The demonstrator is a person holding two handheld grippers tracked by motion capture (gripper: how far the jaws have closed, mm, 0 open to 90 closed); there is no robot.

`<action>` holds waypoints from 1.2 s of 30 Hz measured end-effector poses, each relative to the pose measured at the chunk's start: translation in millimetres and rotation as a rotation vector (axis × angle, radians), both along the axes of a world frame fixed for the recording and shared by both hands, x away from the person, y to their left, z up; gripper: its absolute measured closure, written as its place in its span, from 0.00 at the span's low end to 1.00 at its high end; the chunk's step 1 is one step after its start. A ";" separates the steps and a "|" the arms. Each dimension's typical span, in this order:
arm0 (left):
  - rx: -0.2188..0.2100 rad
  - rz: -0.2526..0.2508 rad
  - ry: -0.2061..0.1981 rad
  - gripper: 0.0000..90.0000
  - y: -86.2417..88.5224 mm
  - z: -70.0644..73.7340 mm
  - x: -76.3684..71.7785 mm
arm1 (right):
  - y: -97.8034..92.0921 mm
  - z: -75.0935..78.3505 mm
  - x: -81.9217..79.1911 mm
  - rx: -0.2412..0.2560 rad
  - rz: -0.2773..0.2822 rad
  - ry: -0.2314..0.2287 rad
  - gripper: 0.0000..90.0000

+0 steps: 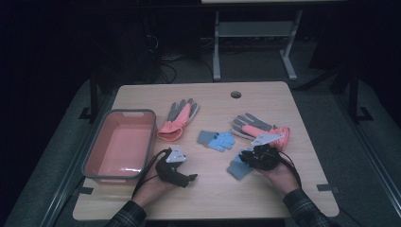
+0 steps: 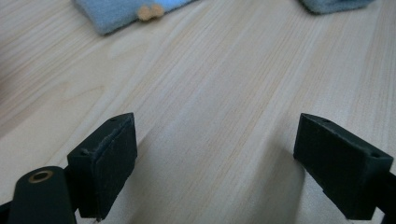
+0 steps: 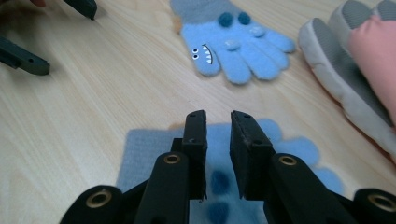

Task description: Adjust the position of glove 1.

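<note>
The right gripper [image 1: 249, 157] is hanging low over a small blue glove [image 3: 154, 154] that is lying flat on the table [image 1: 213, 189], near the person's right hand [image 1: 279, 177]. In the right gripper view its jaws are standing close together with only a narrow gap between them. Through that gap the blue knit is showing, and the jaws are not pinching any fabric; whether the tips are touching the glove cannot be told. The glove's grey cuff and rounded fingers are spreading out on both sides of the jaws.

A second blue glove [image 3: 229, 46], with a toothy face and dark pom-poms, is lying farther ahead on the table, well apart from the jaws. Just beside it on the right a larger pink and grey glove [image 3: 359, 70] is resting. In the high view another pink and grey glove [image 1: 177, 120] is lying near a pink bin [image 1: 120, 144] with a grey rim at the table's left.

The left gripper [image 1: 187, 178] is sitting low above bare wood, held by the person's left hand [image 1: 153, 187]. In the left gripper view its jaws are standing wide apart with nothing between them but the table's surface.
</note>
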State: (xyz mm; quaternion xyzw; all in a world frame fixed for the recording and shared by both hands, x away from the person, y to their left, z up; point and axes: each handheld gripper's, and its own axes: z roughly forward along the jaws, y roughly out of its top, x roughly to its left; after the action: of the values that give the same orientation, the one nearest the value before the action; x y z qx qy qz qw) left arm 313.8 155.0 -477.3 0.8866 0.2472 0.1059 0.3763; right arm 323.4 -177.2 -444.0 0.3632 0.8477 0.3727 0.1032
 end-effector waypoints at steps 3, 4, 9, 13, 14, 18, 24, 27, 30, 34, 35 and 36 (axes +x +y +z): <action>0.001 0.001 0.000 0.14 0.0 0.1 -0.1 | 5.7 -3.0 4.1 -0.006 0.006 0.003 0.85; 0.001 0.002 0.001 0.14 0.0 0.1 -0.2 | 7.2 -3.6 5.4 -0.007 0.005 0.010 0.85; 0.007 0.001 0.004 0.14 0.3 0.7 -0.3 | 13.6 -11.1 14.5 -0.020 0.010 0.031 0.85; 0.007 0.000 0.004 0.14 0.3 0.7 -0.3 | 15.0 -15.3 16.7 -0.024 0.017 0.048 0.85; 0.007 0.001 0.004 0.14 0.3 0.7 -0.3 | 15.4 -16.8 17.1 -0.026 0.018 0.058 0.85; 0.007 0.001 0.004 0.14 0.3 0.7 -0.4 | 14.0 -21.0 18.6 -0.017 0.022 0.084 0.91; 0.003 0.002 0.002 0.14 0.1 0.4 -0.3 | 14.6 -22.1 17.6 -0.023 0.025 0.073 0.99; 0.003 0.002 0.002 0.14 0.1 0.4 -0.3 | 15.0 -20.4 16.7 -0.017 0.025 0.072 1.00; 0.003 0.002 0.002 0.14 0.1 0.3 -0.2 | 16.1 -15.2 15.8 0.006 0.031 0.066 1.00; 0.006 0.003 0.003 0.14 0.1 0.6 -0.3 | 17.7 -6.6 13.2 0.034 0.038 0.034 0.99; 0.007 0.003 0.004 0.14 0.1 0.7 -0.3 | 17.7 -4.0 13.1 0.043 0.040 0.028 0.99; 0.007 0.003 0.004 0.15 0.1 0.7 -0.3 | 17.7 -4.0 13.1 0.043 0.040 0.028 0.99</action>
State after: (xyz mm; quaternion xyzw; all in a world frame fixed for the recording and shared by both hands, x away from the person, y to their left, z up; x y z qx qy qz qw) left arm 313.5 155.1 -476.7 0.8877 0.2488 0.1057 0.3728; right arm 336.5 -159.5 -448.0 0.3536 0.8479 0.3876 0.0761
